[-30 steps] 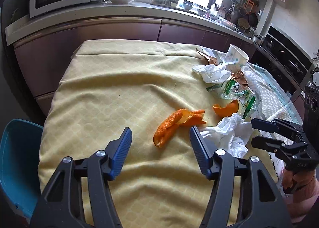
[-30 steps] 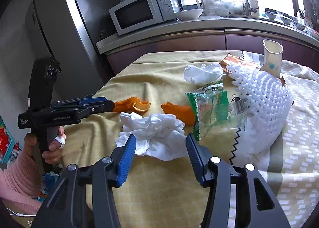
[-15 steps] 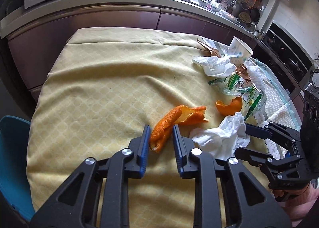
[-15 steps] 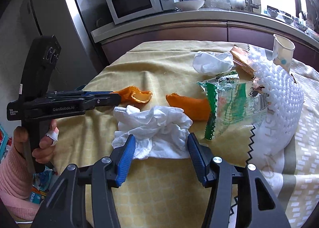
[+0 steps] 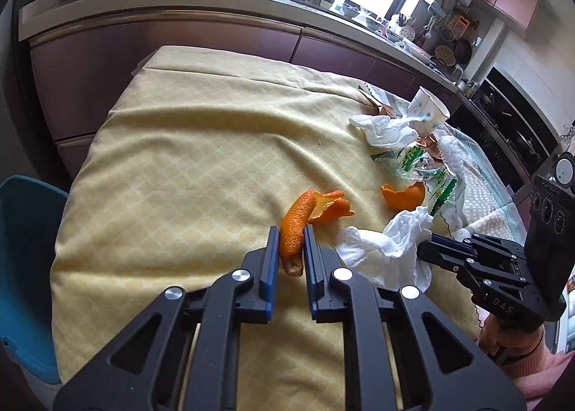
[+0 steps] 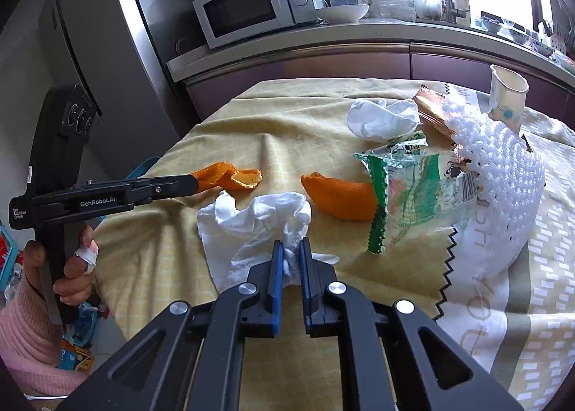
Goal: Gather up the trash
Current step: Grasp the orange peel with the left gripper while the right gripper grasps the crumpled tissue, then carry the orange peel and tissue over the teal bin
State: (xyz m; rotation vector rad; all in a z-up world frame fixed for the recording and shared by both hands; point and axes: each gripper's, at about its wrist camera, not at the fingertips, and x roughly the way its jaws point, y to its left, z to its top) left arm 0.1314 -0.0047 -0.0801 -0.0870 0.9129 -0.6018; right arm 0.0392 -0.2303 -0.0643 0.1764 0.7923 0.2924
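- We have the left gripper clamped on the long orange peel; its jaws have just been closing and the blue pads press the peel's near half from both sides.
- That peel lies on the yellow tablecloth with its long axis running from the jaws away toward the far right. Its near tip pokes out just below the pads, and its far end splits into two curled lobes.
- We have the right gripper pinched on the crumpled white tissue; its jaws have just been closing too, and a fold of tissue sits between the pads.
- The tissue spreads mostly to the left and far side of the right gripper, a shapeless heap with no clear long axis.
- A second orange peel lies just beyond the tissue, its long axis running left to right, its right end touching the green snack wrapper.
- Farther off lie another white tissue and a tilted paper cup, which leans on a white crocheted cover.
- In the right wrist view, a hand in a pink sleeve grips the left gripper's handle.
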